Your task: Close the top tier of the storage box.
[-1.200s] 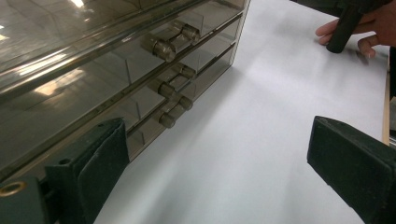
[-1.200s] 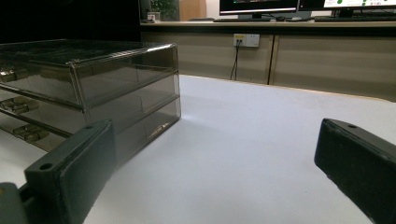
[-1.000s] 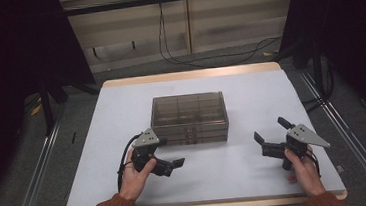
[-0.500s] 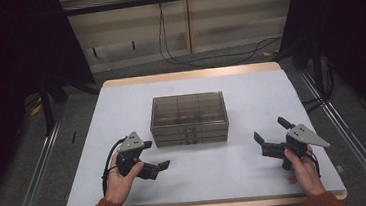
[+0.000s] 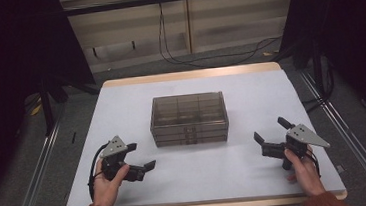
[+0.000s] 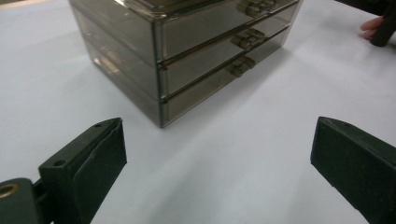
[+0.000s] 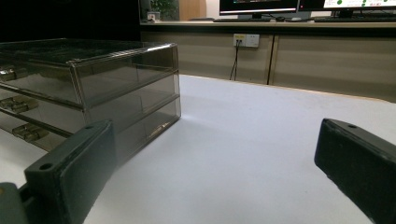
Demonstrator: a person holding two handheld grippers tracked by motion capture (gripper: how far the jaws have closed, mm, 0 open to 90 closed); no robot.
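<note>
Both tongs are sitting low over the white counter (image 5: 250,92) with their jaws spread wide and nothing between them; the left tongs (image 5: 140,160) are resting in the person's left hand (image 5: 107,184) near the front left of the counter, pointing toward the right, while the right tongs (image 5: 270,136) are lying in the right hand (image 5: 303,171) near the front right, pointing left and away from the person; a smoky transparent drawer box (image 5: 189,118) is standing in the middle of the counter, between the two tongs and a little farther from the person, apart from both; its three drawers are sitting shut, each showing a small handle on the front face; in the left gripper view a front corner of the box is facing the camera, and in the right gripper view the box is showing at the left, beyond the left jaw.
</note>
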